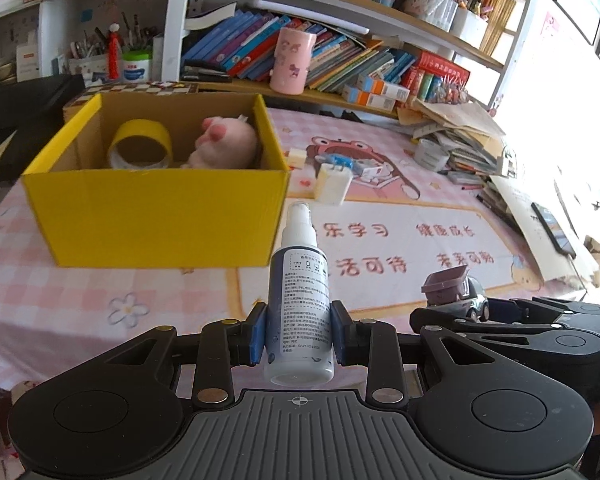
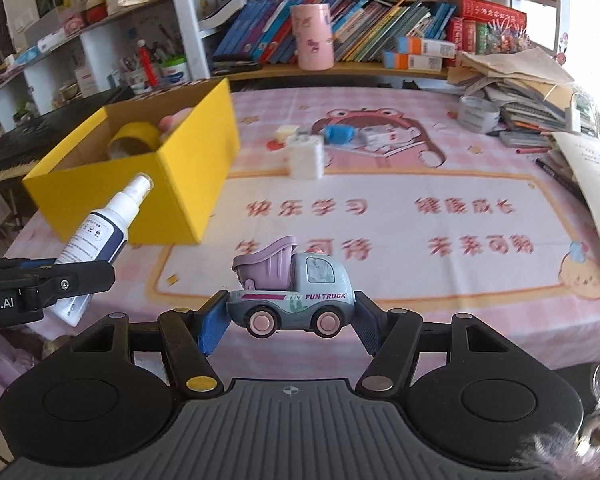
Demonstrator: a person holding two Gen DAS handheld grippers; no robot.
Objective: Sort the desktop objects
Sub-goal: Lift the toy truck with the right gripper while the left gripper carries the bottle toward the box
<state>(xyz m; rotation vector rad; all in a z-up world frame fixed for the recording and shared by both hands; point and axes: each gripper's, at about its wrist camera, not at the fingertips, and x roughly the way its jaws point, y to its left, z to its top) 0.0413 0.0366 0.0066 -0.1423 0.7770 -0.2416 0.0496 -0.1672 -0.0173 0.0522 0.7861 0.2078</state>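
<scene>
Two crowded bookshelves point(image 2: 380, 32) rise at twelve o'clock behind the pink checked cartoon tablecloth point(image 2: 380, 216), where our open yellow cardboard box point(image 1: 156, 208) at ten o'clock holds a yellow tape roll point(image 1: 140, 144) and a pink plush toy point(image 1: 224, 142). Our left gripper point(image 1: 299, 330) clamps a white spray bottle with a dark-blue label point(image 1: 299, 304), nozzle pointing toward the box. Our right gripper point(image 2: 290, 316) grips a grey toy dump truck with a lilac tipper point(image 2: 290, 288) lengthwise; small white and blue objects point(image 2: 320, 140) on the mat are too blurred to name.

Looked forward low over the desk from both wrists, close behind the fingers; shared the yellow box point(image 1: 156, 216) point(image 2: 140, 168) and bookshelf point(image 1: 340, 56) point(image 2: 360, 32).
</scene>
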